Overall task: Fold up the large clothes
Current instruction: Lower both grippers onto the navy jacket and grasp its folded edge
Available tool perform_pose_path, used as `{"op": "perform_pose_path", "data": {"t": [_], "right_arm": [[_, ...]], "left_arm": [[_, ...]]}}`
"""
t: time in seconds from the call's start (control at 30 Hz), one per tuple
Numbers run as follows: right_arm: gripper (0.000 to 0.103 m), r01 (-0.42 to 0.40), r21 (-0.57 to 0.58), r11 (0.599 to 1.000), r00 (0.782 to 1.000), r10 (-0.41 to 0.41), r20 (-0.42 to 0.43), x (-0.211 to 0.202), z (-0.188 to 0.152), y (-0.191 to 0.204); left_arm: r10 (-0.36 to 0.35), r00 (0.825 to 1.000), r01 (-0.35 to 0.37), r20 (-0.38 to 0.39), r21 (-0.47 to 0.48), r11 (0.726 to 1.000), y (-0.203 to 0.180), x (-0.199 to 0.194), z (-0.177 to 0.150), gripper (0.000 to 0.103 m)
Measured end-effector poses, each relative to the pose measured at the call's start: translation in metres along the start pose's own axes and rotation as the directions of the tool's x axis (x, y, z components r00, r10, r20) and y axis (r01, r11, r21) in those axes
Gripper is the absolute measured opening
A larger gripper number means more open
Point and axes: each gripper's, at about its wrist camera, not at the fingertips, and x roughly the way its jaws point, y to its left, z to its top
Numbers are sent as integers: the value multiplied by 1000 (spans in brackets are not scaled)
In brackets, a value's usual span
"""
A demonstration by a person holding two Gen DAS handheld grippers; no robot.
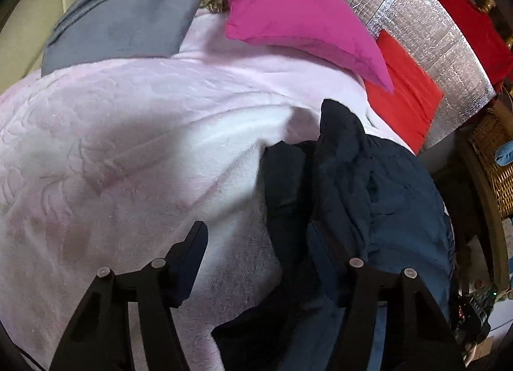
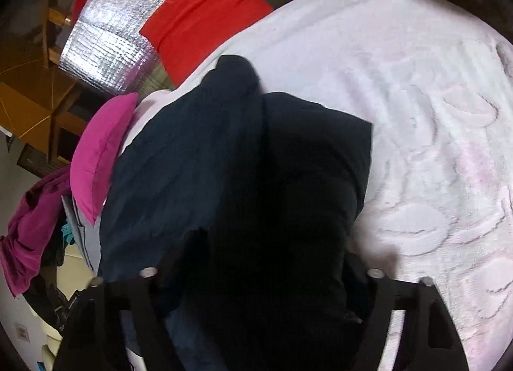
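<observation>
While your left gripper point(image 1: 256, 262) and right gripper point(image 2: 266, 262) both straddle the bunched dark navy garment point(image 1: 368, 185) on the pink blanket point(image 1: 128, 146), I can't tell if either has actually clamped. If you lift off a thick bunch, you'll probably drag extra layers and wreck the fold.

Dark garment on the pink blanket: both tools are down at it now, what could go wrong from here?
1. The dark garment lies bunched in thick folds, so the left tool may pinch several layers instead of one edge.
2. It rests on the plush pink blanket; a low pinch could catch the blanket too.
3. In the right wrist view, dark cloth fills the right tool, hiding what it grips.
</observation>
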Motion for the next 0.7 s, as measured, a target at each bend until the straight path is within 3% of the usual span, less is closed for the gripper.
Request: {"op": "perform_pose_path", "data": {"t": [0.03,0.07,0.1,0.13,0.17,0.23,0.33,0.43,0.53,0.57,0.63,0.7], "right_arm": [[60,21,-24,999,1000,-21,6,0,-1,6],[57,34,-44,998,999,-33,15,-2,-3,9],[50,55,-70,996,998,-54,25,-4,-4,15],[45,68,-82,994,997,-66,29,-6,-5,19],[42,78,-92,993,997,-75,34,-8,-7,24],[32,104,-116,988,993,-98,60,-15,-6,33],[31,85,-138,987,990,-69,120,-38,-13,35],[33,104,-124,987,989,-90,115,-31,-22,24],[44,100,-68,993,991,-94,90,-24,-26,7],[47,96,-50,994,992,-91,87,-28,-25,5],[65,87,-14,996,992,-86,89,-42,-25,3],[76,90,-22,996,986,-86,144,-67,-31,7]], "left_arm": [[-10,1000,10,-7,-1,1000,-2,2,0,61],[-31,999,31,-6,-1,1000,-3,3,0,43],[-81,997,81,-8,-3,997,-5,4,1,32],[-119,993,119,-16,-8,993,-6,6,2,11],[-141,990,141,-17,-11,990,-9,6,2,3],[-122,992,121,24,42,992,-23,-4,1,0],[-146,985,135,93,112,984,-40,-23,0,0],[-35,997,25,62,144,989,-44,-10,-5,0],[-5,999,7,-36,52,999,-27,5,-4,5],[-22,999,23,-41,23,999,-22,2,-2,7],[-26,999,26,-19,11,1000,-18,-11,-1,7],[-23,1000,22,17,43,999,-24,-31,-3,11]]}}
